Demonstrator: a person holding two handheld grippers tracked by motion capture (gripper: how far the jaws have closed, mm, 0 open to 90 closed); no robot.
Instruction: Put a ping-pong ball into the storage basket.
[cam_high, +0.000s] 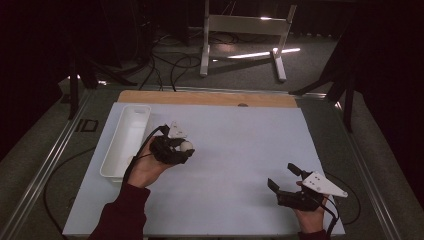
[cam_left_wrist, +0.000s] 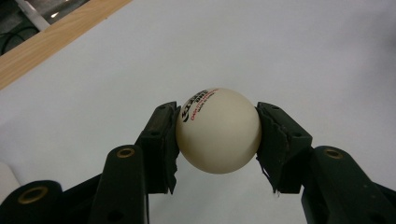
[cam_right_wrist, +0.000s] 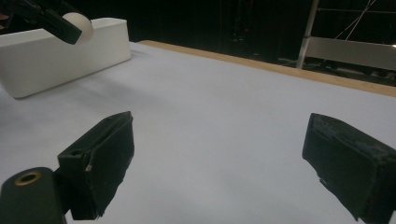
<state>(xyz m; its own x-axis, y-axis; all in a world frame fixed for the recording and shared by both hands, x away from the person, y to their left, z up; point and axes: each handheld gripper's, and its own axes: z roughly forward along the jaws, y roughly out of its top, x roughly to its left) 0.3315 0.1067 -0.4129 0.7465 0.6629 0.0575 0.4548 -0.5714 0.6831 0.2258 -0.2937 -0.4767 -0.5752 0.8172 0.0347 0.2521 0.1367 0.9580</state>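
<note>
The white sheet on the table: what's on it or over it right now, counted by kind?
Ball, cream-white with printed lettering, held off the sheet in the left gripper: 1
Tray, long and white, along the sheet's left edge: 1
Hand-held black grippers, the left one and the right gripper, whose jaws stand apart with nothing between them: 2
Total: 4

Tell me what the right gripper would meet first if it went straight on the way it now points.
Probably nothing: the right gripper, jaws open, faces bare white table sheet up to the wooden edge. The white tray lies off to its left.
</note>
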